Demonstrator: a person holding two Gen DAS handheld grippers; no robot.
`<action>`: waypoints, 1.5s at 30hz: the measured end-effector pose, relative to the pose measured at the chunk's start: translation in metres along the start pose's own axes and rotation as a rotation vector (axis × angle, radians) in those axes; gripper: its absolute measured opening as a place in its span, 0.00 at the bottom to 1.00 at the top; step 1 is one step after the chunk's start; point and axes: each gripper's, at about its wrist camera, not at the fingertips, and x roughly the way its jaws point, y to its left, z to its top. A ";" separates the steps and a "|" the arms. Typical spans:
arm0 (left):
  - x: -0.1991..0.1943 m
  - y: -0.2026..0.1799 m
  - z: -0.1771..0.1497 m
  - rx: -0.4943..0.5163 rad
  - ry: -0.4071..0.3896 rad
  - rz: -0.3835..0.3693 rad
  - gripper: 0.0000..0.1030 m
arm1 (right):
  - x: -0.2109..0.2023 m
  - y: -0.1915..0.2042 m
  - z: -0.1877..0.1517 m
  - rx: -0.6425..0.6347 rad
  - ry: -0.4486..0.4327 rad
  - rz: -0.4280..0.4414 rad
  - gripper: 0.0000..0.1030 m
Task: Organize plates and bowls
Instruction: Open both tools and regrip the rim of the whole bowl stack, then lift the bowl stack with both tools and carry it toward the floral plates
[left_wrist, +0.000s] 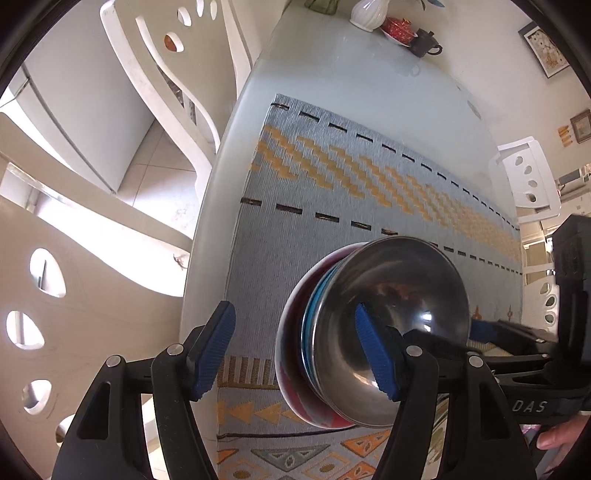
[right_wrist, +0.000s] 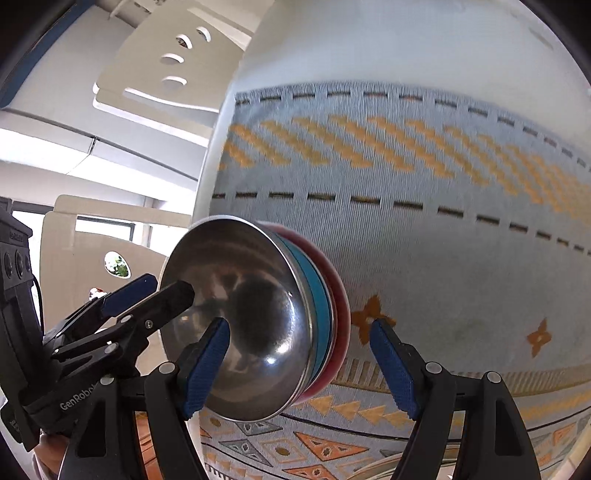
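On the blue-grey woven table runner with yellow zigzag bands (left_wrist: 332, 177) stands a stack of dishes: a shiny stainless-steel bowl (left_wrist: 399, 325) sits on top, nested over a teal-blue dish (left_wrist: 310, 317) and a red plate (left_wrist: 291, 332) at the bottom (only the rims of these two show). The runner lies on a pale glass-topped table (left_wrist: 332, 66).

The left gripper (left_wrist: 295, 354) points steeply down with its jaws apart. One blue ribbed pad (left_wrist: 373, 354) hangs over the steel bowl's inside, the other off the stack's outer side over the runner, so the rims lie between them; neither pad presses on them.

The right gripper (right_wrist: 303, 365) also stands open, astride the opposite side of the stack, one blue pad (right_wrist: 207, 365) over the bowl's hollow and the other beyond the red rim, with clear gaps on both sides.

At the table's far end stand a white ribbed vase (left_wrist: 367, 13) and a dark teapot (left_wrist: 424, 42). White cut-out chairs (left_wrist: 177, 74) flank the table.
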 end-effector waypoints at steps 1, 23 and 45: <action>0.001 0.001 0.000 -0.005 0.000 -0.006 0.63 | 0.003 -0.002 -0.001 0.013 0.009 0.012 0.74; 0.037 0.010 -0.002 -0.016 0.048 -0.047 0.63 | 0.042 -0.029 0.004 0.168 0.046 0.063 0.74; 0.039 -0.009 0.000 0.033 0.047 -0.082 0.39 | 0.025 -0.045 0.004 0.195 0.039 0.143 0.47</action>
